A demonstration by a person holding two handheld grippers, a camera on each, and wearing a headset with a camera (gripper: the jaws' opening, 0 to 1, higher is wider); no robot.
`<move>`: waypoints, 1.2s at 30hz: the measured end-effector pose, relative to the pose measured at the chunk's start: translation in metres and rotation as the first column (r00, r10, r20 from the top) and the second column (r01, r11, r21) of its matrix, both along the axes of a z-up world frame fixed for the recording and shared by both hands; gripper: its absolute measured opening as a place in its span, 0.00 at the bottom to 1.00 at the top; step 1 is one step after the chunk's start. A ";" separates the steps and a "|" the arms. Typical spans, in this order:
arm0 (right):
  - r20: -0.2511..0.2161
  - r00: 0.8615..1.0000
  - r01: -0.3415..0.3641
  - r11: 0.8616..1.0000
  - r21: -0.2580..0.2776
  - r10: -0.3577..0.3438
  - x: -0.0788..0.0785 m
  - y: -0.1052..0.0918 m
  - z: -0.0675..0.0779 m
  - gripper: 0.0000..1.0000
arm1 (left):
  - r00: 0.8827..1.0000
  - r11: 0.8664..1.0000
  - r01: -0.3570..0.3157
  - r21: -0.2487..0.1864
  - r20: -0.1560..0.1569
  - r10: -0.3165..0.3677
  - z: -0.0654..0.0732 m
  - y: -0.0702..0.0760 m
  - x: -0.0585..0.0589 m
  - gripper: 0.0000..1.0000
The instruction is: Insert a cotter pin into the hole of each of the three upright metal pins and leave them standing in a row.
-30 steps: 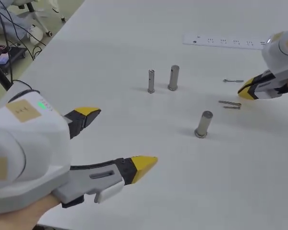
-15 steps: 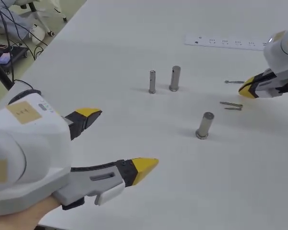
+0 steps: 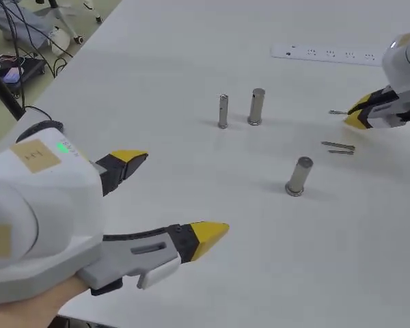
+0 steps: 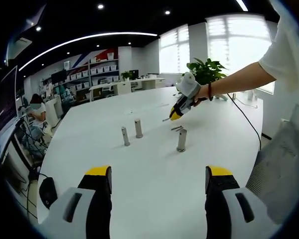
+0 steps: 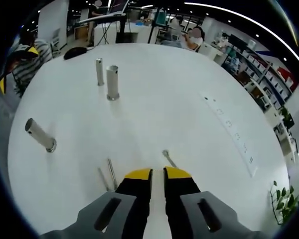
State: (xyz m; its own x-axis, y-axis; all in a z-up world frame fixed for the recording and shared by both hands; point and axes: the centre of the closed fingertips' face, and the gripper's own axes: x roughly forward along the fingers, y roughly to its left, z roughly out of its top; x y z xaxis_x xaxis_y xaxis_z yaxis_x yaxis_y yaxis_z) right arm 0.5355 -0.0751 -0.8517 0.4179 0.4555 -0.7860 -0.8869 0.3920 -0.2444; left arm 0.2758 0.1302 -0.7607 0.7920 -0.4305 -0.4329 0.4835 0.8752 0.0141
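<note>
1. Metal pins, three, all standing upright on the white table (image 3: 157, 61). The slim metal pin (image 3: 223, 111) and the thick metal pin (image 3: 257, 106) are standing just beside each other. The near metal pin (image 3: 299, 176) is standing apart, at 5 o'clock of that pair. I am failing to make out the cross-holes on the two thicker ones.

2. Cotter pins. The paired cotter pins (image 3: 338, 147) are lying flat, side by side, at 1 o'clock of the near metal pin. The single cotter pin (image 3: 337, 112) is lying beyond them at 12 o'clock, one end covered by a yellow tip in the head view.

3. Right gripper (image 5: 158, 173): I am holding it just short of the single cotter pin, jaws drawn nearly together, with a thin slit between them and nothing in it. The head view is cutting its body off at 3 o'clock.

4. Left gripper (image 4: 158, 172): jaws spread wide and gripping nothing, well clear of the pins at their 7 o'clock.

5. Power strip (image 3: 326, 53): lying at the far edge.
</note>
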 end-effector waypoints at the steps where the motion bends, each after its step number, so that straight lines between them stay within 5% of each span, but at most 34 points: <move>1: 0.001 1.000 0.003 1.000 0.000 -0.003 0.002 0.000 0.000 0.11 | 1.000 1.000 -0.002 0.000 -0.001 0.002 0.000 0.001 0.000 0.76; 17: -0.004 0.998 0.057 0.998 0.005 -0.057 0.028 -0.012 -0.007 0.14 | 1.000 1.000 -0.015 -0.001 -0.018 0.015 -0.006 0.003 0.003 0.76; 36: -0.098 0.992 0.086 0.996 0.025 -0.083 0.024 -0.014 -0.014 0.14 | 1.000 1.000 -0.013 -0.014 -0.019 0.013 -0.007 0.004 0.005 0.76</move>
